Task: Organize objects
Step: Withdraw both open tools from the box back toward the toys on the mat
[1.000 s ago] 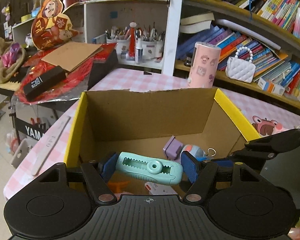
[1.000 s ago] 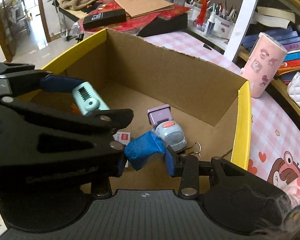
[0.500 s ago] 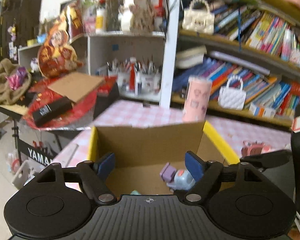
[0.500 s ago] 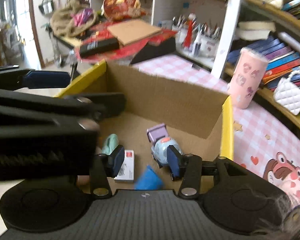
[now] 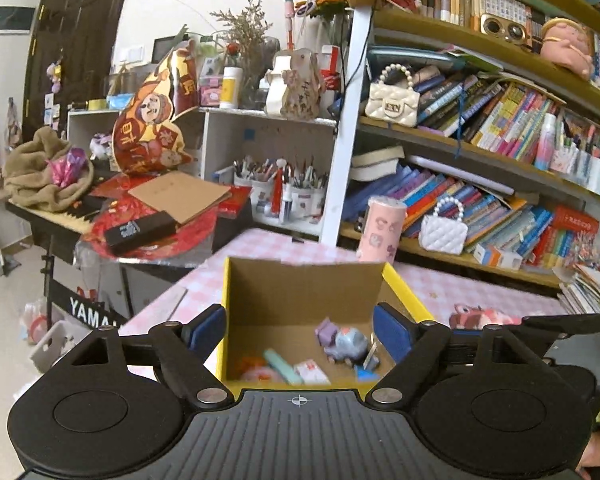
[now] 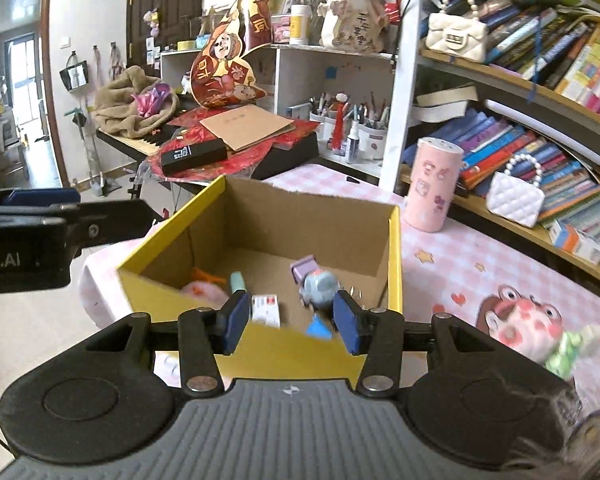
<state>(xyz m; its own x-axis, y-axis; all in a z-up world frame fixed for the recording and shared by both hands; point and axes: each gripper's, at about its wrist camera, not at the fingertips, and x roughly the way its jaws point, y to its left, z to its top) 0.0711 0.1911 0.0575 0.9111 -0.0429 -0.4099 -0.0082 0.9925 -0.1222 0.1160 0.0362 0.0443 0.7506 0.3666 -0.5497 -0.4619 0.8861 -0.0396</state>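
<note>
A yellow-rimmed cardboard box (image 5: 396, 280) (image 6: 394, 256) sits on the pink checked table. Inside lie a teal clip (image 5: 282, 366) (image 6: 237, 281), a small blue piece (image 6: 319, 327) (image 5: 366, 372), a blue-and-purple toy (image 5: 342, 342) (image 6: 316, 284), a white card (image 5: 310, 372) (image 6: 266, 307) and an orange-pink item (image 6: 204, 286). My left gripper (image 5: 300, 332) hovers above and behind the box, its jaws still opening with nothing between them. My right gripper (image 6: 290, 316) is raised over the near wall, open and empty. The left gripper's body (image 6: 40, 236) shows at the left of the right wrist view.
A pink cylinder (image 6: 432, 184) (image 5: 382, 228) stands behind the box. A frog-print toy (image 6: 568, 350) lies on the table at right. Bookshelves (image 5: 500, 184) line the back right; a cluttered keyboard stand (image 5: 112, 216) with red paper and a black box stands at left.
The left gripper let go of the teal clip and the right let go of the blue piece; both now lie in the box. Both grippers opened, rose and pulled back.
</note>
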